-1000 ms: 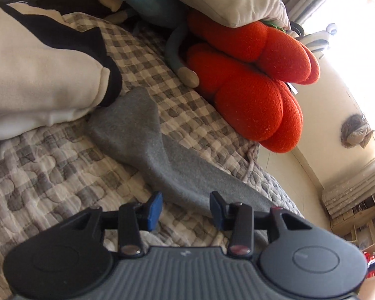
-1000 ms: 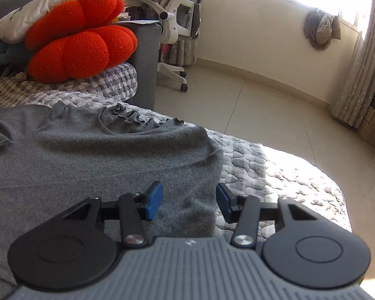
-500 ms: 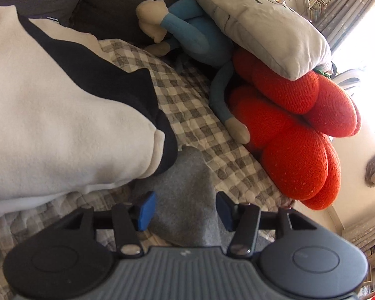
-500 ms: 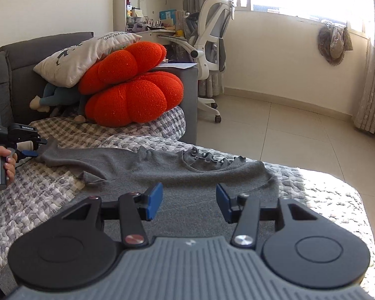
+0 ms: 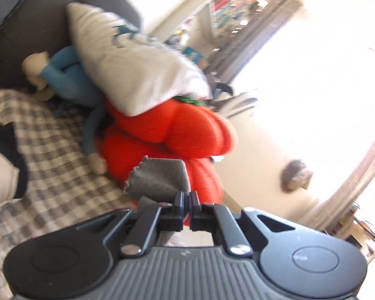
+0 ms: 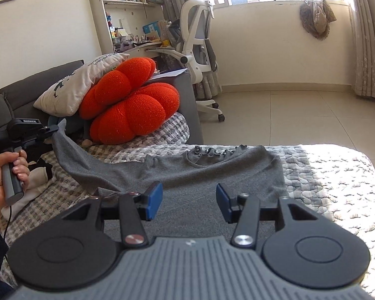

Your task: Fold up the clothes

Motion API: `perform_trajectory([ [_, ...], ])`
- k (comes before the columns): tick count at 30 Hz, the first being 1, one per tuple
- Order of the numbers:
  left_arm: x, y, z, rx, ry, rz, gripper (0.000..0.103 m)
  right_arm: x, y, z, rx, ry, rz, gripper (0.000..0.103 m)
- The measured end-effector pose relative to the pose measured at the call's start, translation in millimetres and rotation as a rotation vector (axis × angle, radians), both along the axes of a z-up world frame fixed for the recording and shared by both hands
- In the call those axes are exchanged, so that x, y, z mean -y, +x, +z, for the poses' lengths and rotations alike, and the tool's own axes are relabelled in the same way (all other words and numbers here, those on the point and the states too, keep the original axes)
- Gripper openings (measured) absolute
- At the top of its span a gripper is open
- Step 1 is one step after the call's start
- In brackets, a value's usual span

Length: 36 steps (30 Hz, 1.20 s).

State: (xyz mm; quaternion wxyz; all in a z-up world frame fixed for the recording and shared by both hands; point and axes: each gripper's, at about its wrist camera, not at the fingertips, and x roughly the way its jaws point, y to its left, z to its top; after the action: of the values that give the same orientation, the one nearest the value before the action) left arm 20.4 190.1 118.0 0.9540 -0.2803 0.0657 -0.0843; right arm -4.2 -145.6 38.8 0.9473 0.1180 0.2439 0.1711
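Observation:
A grey long-sleeved top [image 6: 212, 172] with a ruffled neckline lies flat on the quilted bed cover. My left gripper [image 5: 187, 201] is shut on the cuff of its sleeve [image 5: 160, 178] and holds it lifted off the bed. In the right wrist view the left gripper [image 6: 53, 131] is at the far left with the sleeve [image 6: 70, 160] hanging from it down to the body. My right gripper [image 6: 189, 201] is open and empty, hovering low over the top's body.
An orange pumpkin cushion [image 6: 130, 105], a white pillow [image 6: 80, 85] and a blue stuffed toy [image 5: 70, 80] lie at the head of the bed. A white and black garment [image 5: 2, 170] lies at left. An office chair [image 6: 200, 50] stands on the tiled floor.
My left gripper has closed on the grey sleeve cuff and lifted it off the bed. The right gripper has pulled back, staying open over the top.

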Motion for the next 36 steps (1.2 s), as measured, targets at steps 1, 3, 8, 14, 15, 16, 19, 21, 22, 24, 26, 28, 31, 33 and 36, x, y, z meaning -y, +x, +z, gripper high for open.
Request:
perform_trajectory([
  [1, 32.1, -14.4, 17.6, 0.083, 0.068, -0.127, 0.006, 4.5, 1.9, -0.6, -0.004, 0.027, -0.012, 0.051],
  [3, 82.9, -37.7, 37.2, 0.182, 0.148, -0.332, 0.019, 16.6, 6.3, -2.3, -0.019, 0.093, -0.043, 0.052],
  [8, 110.0, -34.3, 20.4, 0.049, 0.096, -0.415, 0.049, 56.3, 9.0, -10.4, -0.074, 0.228, -0.119, 0.055],
  [14, 87.1, 2.5, -49.6, -0.297, 0.127, -0.336, 0.047, 77.7, 12.1, -29.4, -0.178, 0.260, -0.124, 0.055],
  [15, 89.7, 2.8, -55.9, -0.323, 0.195, -0.322, 0.047, 77.5, 11.5, -30.0, -0.184, 0.265, -0.115, 0.055],
  [16, 91.9, 2.7, -58.5, -0.332, 0.245, -0.326, 0.047, 77.3, 10.9, -30.5, -0.191, 0.269, -0.106, 0.055],
  [19, 99.4, 3.0, -62.5, -0.342, 0.362, -0.363, 0.050, 77.8, 8.2, -29.2, -0.196, 0.288, -0.084, 0.055],
  [21, 106.4, 3.4, -66.3, -0.356, 0.432, -0.366, 0.050, 80.7, 6.5, -26.6, -0.189, 0.325, -0.068, 0.057],
  [22, 109.9, 4.2, -69.7, -0.365, 0.472, -0.365, 0.050, 81.9, 6.6, -25.8, -0.190, 0.339, -0.061, 0.060],
  [24, 117.4, 5.8, -77.4, -0.383, 0.537, -0.362, 0.050, 77.0, 7.7, -24.6, -0.193, 0.279, -0.059, 0.061],
  [26, 125.0, 7.1, -85.1, -0.399, 0.597, -0.360, 0.050, 69.4, 9.3, -25.2, -0.198, 0.195, -0.054, 0.061],
  [28, 131.7, 8.7, -92.2, -0.414, 0.651, -0.356, 0.050, 61.5, 11.5, -30.3, -0.225, 0.140, -0.027, 0.061],
  [31, 137.4, 13.3, -101.3, -0.434, 0.703, -0.337, 0.050, 57.1, 15.6, -40.5, -0.287, 0.119, -0.024, 0.061],
  [33, 138.6, 16.8, -106.6, -0.441, 0.720, -0.334, 0.049, 54.5, 19.5, -48.8, -0.316, 0.123, -0.029, 0.061],
  [36, 139.5, 21.9, -113.5, -0.451, 0.749, -0.332, 0.014, 45.3, 22.2, -55.6, -0.329, 0.092, -0.016, 0.049],
])
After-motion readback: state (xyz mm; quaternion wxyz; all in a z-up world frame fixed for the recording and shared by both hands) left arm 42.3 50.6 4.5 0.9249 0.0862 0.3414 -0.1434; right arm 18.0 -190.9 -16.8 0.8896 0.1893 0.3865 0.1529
